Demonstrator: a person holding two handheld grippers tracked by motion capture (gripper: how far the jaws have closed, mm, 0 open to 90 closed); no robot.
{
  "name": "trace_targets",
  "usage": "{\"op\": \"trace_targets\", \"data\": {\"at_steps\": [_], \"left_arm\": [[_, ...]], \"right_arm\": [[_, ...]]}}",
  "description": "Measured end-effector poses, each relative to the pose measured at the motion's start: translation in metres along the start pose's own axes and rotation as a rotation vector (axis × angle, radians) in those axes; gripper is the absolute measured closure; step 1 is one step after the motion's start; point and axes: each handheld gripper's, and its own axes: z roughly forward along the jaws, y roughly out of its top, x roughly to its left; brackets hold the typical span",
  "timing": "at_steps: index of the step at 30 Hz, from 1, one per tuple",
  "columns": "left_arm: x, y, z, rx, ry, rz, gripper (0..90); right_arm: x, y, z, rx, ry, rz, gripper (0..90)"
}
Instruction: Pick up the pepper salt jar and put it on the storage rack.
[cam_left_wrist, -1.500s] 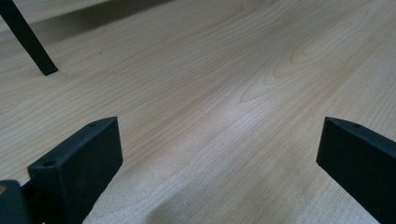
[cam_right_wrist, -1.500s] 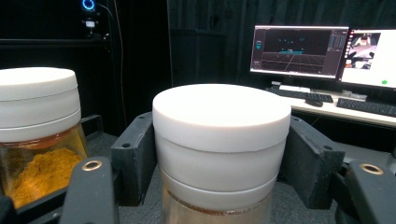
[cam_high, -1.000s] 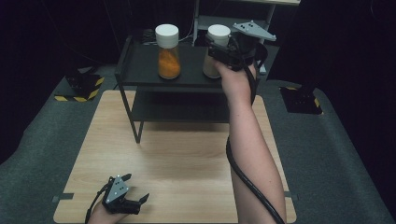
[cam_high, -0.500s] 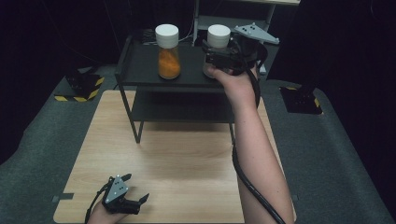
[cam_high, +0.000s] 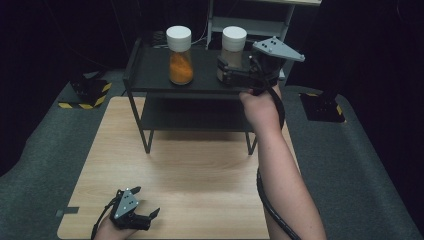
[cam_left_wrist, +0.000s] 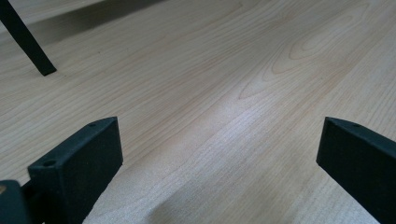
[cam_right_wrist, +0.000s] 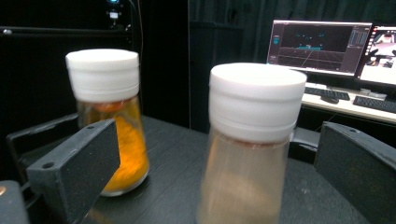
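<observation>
Pale wood makes up the worktop (cam_high: 200, 170), and on it stands a black two-tier rack (cam_high: 150, 75) whose top shelf carries both jars. Largest risk sits with that shelf: it is high and narrow, so a jar knocked there could roll off the edge. Next, the right tongs (cam_high: 225, 72) stand wide open around the pale jar (cam_right_wrist: 250, 154), jaws on either side with gaps showing and nothing gripped; closing off-centre, or on the smooth white lid (cam_right_wrist: 257, 100) rather than the body, could tip it or let it slip. Just beside stands the orange jar (cam_right_wrist: 114, 121), near enough that a sideways swing might strike it. Smallest concern: the left tongs (cam_high: 142, 217) rest open and empty low on the worktop, well apart.
</observation>
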Motion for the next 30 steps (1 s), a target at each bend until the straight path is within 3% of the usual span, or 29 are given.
{"op": "trace_targets", "data": {"at_steps": [9,19,30], "left_arm": [[0.000,0.000,0.000,0.003,-0.004,0.000,0.5],[-0.002,0.001,0.001,0.006,-0.002,0.002,0.5],[0.000,0.001,0.001,0.004,-0.006,-0.004,0.5]], "right_arm": [[0.007,-0.016,-0.018,0.006,0.007,-0.012,0.0],[0.010,-0.051,-0.041,0.019,0.020,-0.045,0.0],[0.009,-0.087,-0.056,0.059,0.044,-0.046,0.0]]}}
